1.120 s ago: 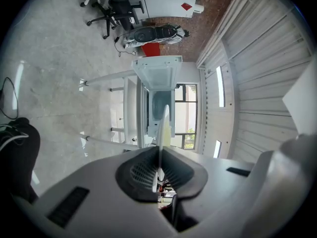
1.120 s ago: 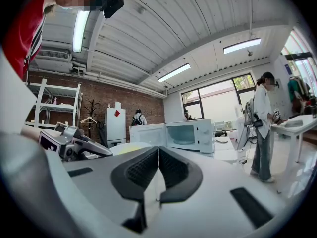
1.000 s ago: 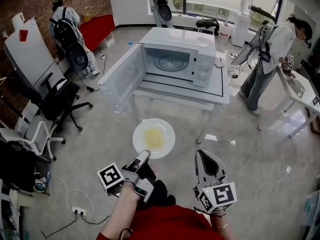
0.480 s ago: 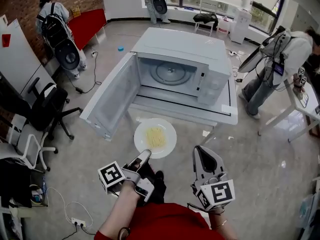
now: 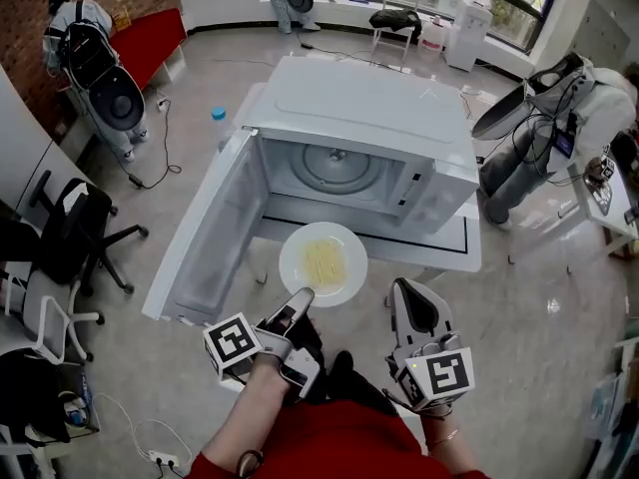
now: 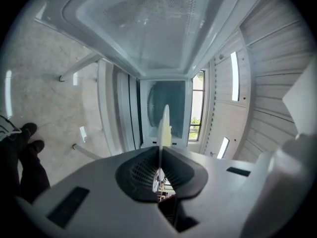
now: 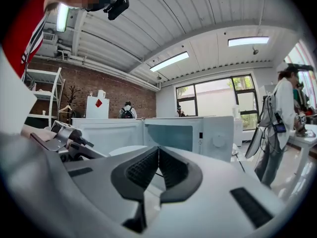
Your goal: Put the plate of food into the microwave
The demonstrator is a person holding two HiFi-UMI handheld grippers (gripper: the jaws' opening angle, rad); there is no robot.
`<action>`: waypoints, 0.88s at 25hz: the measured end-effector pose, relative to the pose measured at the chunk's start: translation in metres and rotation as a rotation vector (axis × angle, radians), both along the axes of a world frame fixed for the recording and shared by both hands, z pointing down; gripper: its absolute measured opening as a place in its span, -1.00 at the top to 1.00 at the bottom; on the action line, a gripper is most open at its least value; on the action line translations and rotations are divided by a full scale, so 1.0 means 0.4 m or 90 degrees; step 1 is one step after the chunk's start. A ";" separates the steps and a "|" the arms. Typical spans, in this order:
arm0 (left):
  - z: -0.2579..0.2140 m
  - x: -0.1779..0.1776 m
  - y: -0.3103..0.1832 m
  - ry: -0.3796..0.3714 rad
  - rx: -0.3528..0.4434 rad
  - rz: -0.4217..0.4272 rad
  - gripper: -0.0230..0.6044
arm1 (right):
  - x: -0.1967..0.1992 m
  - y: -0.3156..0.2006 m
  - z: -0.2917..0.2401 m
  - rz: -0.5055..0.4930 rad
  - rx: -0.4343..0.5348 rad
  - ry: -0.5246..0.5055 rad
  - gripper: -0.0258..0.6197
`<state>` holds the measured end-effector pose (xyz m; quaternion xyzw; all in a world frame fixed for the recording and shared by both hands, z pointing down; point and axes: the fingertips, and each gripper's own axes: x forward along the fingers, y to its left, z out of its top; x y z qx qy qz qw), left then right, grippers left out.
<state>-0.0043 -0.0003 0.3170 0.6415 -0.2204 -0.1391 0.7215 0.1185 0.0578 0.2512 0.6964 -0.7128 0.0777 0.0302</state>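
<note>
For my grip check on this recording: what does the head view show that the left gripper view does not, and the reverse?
Head view only: the full top face of the round white plate, yellow noodles at its middle, and a black office chair on the floor. Left gripper view only: the left claw, jaws pressed shut on that plate's rim, the plate seen edge-on. Both: the open white microwave, its cavity ahead of the plate.

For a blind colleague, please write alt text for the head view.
The left gripper grips the near rim of a white plate of noodles, held in front of an open microwave whose door swings left. The right gripper, shut and empty, hangs beside it.
</note>
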 end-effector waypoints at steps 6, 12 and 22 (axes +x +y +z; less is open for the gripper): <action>0.044 0.021 -0.073 -0.054 0.015 -0.012 0.86 | 0.029 -0.056 0.017 -0.005 -0.038 0.013 0.87; 0.066 0.111 -0.201 -0.032 0.035 -0.042 0.86 | 0.047 -0.152 0.034 -0.038 -0.046 0.037 0.87; 0.105 0.244 -0.418 0.008 0.090 -0.132 0.86 | 0.081 -0.322 0.129 -0.056 -0.038 0.105 0.87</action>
